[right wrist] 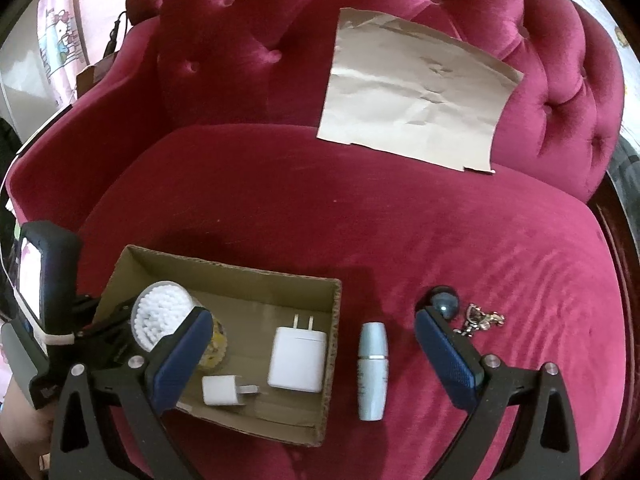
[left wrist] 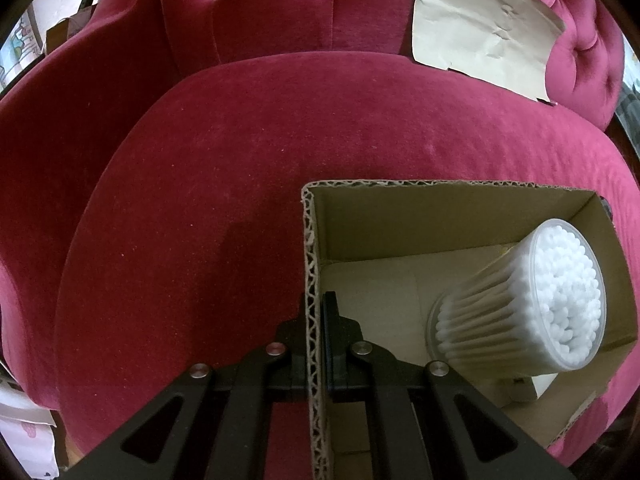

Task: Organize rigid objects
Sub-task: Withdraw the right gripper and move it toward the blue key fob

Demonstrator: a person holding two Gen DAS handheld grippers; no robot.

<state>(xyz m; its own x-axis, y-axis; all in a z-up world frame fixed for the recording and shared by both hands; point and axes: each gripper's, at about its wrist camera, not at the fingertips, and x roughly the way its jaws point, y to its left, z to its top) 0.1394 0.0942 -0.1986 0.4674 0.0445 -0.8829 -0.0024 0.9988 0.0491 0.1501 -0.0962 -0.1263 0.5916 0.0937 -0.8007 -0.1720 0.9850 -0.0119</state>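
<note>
Tongs split the work: my left gripper (left wrist: 316,320) clamps the brown corrugated cardboard box wall (left wrist: 314,264) steady while my right gripper (right wrist: 312,344), spread empty, should straddle the pale-blue cylindrical bottle (right wrist: 372,372) squarely.

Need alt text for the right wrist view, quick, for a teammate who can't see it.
The right claw hangs open above a pale blue tube lying on a red velvet seat, just right of a cardboard box. The box holds two white chargers and a tub of cotton swabs. A blue ball and keychain lie right of the tube.

Tufted crimson velvet sofa (right wrist: 360,208); cartoon curtain (right wrist: 60,40) behind.
</note>
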